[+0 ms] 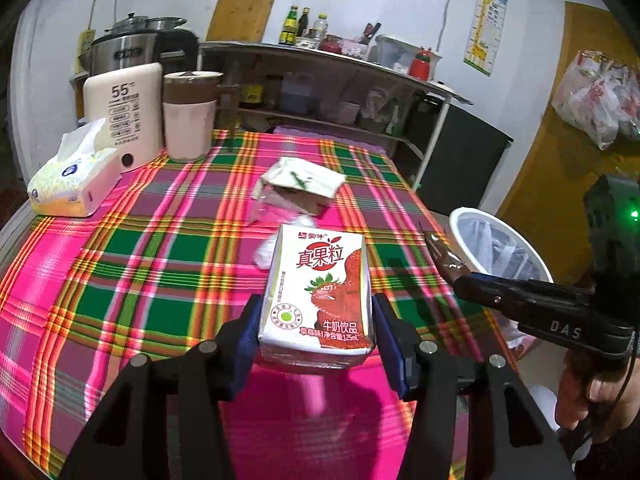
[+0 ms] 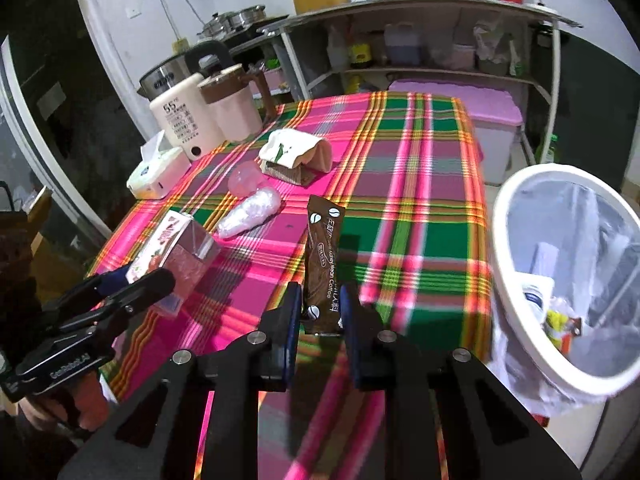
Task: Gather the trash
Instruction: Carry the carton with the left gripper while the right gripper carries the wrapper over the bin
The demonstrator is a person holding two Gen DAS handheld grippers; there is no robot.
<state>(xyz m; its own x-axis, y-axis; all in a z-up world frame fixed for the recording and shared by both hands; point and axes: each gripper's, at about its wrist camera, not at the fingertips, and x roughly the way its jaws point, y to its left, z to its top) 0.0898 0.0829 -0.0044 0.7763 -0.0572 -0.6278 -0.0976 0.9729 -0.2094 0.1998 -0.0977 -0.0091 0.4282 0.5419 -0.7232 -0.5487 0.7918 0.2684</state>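
Your left gripper (image 1: 318,320) has matte black arms with angular cut-outs, four round silver screw heads across its linkage, and dark blue pads lining the inner faces of its fingers (image 1: 246,336). Seen from the other camera, its black body carries white "GenRobot.AI" lettering along the side. Your right gripper (image 2: 320,312) is built the same: black cut-out arms, silver screws, blue-padded fingers (image 2: 290,320). From the left camera its slim black body shows pale "DAS" lettering, a small screw, and a thin black cable looping past your right hand (image 1: 600,392), near a dark sleeve edge.
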